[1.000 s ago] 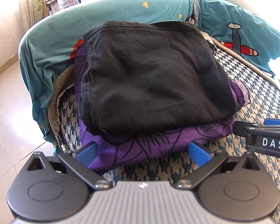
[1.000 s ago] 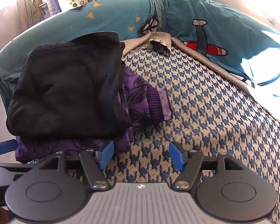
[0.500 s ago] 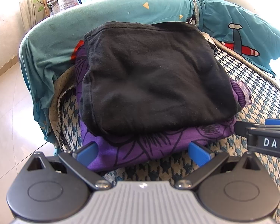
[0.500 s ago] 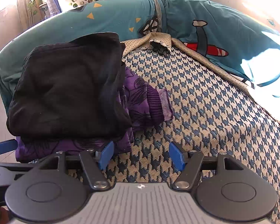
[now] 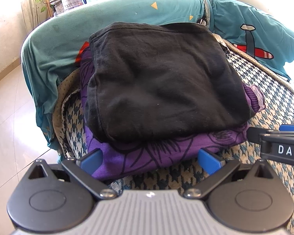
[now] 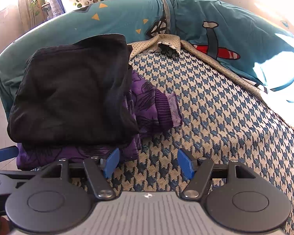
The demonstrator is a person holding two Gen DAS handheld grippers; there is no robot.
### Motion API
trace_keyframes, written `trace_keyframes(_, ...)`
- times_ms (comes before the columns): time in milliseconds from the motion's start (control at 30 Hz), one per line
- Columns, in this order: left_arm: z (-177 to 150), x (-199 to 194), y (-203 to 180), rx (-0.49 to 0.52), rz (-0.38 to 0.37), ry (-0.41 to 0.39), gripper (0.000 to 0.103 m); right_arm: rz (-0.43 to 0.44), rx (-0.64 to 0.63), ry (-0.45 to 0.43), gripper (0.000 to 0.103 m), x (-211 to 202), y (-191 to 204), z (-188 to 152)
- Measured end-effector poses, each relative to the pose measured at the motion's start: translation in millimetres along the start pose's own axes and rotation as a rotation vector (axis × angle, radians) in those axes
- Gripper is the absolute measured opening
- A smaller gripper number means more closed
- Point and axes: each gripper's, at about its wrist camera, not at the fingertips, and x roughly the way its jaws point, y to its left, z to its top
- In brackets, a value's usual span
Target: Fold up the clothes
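Sunlit houndstooth cushion [image 6: 215, 117] is carrying a folded black garment [image 5: 162, 82], which is lying on a folded purple garment [image 5: 147, 154] near the cushion's left edge, with teal bedding [image 6: 235, 29] bunching along the far edge. Left gripper [image 5: 150, 159] is hovering spread by the purple fold's near edge. Right gripper [image 6: 149, 163] is hovering spread over bare cushion, pinching nothing.

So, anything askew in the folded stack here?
Yes: a ribbed cuff of the purple garment pokes out from under the black garment, on the side toward the bare houndstooth cover, untucked.
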Motion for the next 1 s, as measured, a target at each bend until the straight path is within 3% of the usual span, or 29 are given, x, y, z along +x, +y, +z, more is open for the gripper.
trace_keyframes(1000, -1.8, 0.9, -3.2, 0.021, 0.002, -0.009, 0.103, -0.002, 0.009, 0.002, 0.065, 1.2, -1.1, -2.4)
